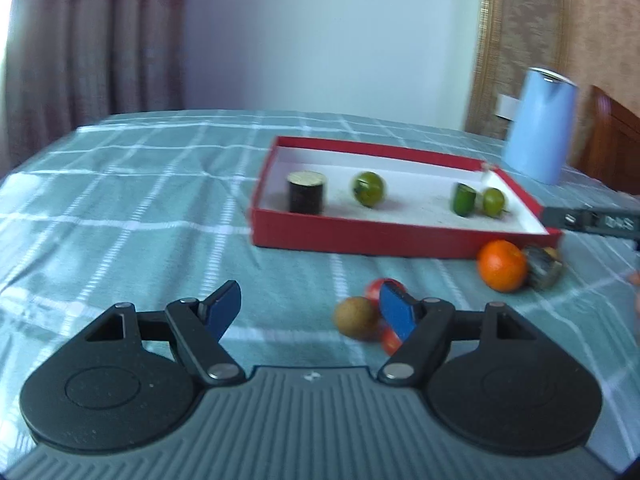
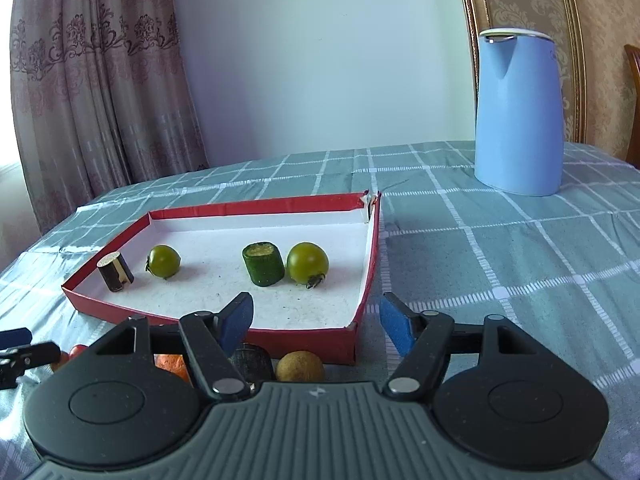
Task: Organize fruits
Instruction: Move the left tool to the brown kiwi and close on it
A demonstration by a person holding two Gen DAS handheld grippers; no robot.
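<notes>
**Q:** Teal checked tablecloth, curtains behind, so where's all the fruit?

**Me:** Four pieces are in the red box: a dark cut cylinder, two green tomatoes, and a green cucumber chunk touching the right one. Loose on the cloth just outside the box: an orange beside a dark lump, a brown kiwi-looking fruit, and red tomatoes.

**Q:** Grippers?

**Me:** My left gripper and right gripper are both spread wide, holding nothing. Blue kettle is at the back.
</notes>
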